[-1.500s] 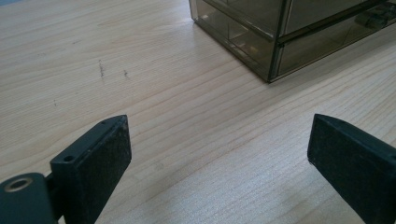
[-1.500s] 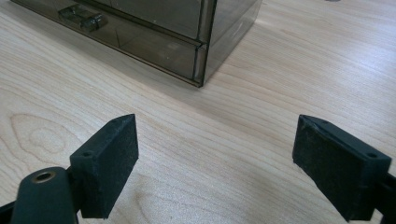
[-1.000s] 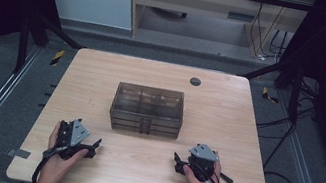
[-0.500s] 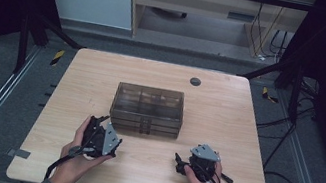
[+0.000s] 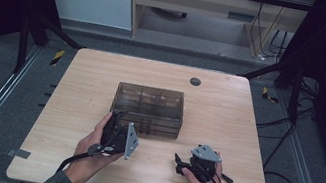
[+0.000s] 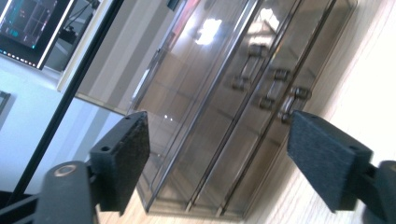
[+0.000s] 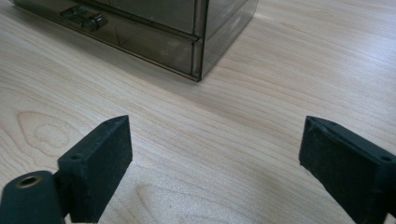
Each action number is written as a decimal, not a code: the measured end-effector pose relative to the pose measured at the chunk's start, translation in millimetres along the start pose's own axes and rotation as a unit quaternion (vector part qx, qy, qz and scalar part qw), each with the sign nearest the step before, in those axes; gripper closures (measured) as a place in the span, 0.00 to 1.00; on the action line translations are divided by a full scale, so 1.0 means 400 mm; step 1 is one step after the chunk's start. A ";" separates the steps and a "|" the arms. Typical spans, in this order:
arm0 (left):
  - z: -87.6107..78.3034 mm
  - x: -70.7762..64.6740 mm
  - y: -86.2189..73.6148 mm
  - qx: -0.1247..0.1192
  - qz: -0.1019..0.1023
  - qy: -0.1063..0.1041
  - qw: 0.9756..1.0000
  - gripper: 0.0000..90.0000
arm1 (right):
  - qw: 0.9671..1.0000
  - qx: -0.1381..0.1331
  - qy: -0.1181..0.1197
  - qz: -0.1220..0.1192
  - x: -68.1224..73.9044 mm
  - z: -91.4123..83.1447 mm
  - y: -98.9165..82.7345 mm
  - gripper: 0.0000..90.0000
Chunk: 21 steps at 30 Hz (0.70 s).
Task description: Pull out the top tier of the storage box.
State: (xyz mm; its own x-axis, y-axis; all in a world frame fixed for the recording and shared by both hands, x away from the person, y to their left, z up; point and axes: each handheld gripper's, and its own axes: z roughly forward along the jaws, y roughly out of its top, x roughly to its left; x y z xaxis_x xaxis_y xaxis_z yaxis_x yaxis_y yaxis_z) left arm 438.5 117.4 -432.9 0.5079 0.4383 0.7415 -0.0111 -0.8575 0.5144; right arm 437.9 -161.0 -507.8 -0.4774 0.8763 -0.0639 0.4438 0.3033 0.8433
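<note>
The box (image 5: 148,109) is a smoky, see-through plastic chest of shallow drawers, standing mid-table just ahead of the left tongs (image 5: 115,118) and ahead and to the left of the right tongs (image 5: 178,164). It looks light, rigid and slick: hard glossy walls that would likely slide between pads and skate on the wood if pushed, and thin enough to crack under a hard squeeze. In the left gripper view the drawer fronts carry small handles (image 6: 273,88), lying between the two pads and a little beyond them; these seem the best place to take hold, one handle pinched across its bar, while the other tongs would probably need to steady the case so it does not follow the pull. The left tongs are apart with nothing between the pads but air; their jaws have just been closing somewhat, though the gap is wide. The right tongs are wide apart too, holding nothing, low over bare table (image 7: 261,116) with the box corner (image 7: 198,60) up ahead. Against a second ago, the left hand has come up from the table's near left part, rolled onto its side and drawn in to the box's front left; the right hand has not moved, and the box sits where it was.
</note>
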 end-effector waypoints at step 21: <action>0.029 -0.024 0.023 -0.024 -0.003 0.024 0.999 0.51 | 1.000 -0.007 0.003 -0.011 0.004 -0.004 -0.002 0.16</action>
State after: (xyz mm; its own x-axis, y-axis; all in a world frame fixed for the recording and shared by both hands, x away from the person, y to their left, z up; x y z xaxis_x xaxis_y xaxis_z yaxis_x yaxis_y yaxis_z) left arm 443.3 102.2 -440.3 0.4657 0.4574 0.7576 -0.0504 -0.8410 0.5387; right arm 435.6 -160.3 -507.6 -0.4914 0.8673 -0.0798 0.4222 0.3173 0.8492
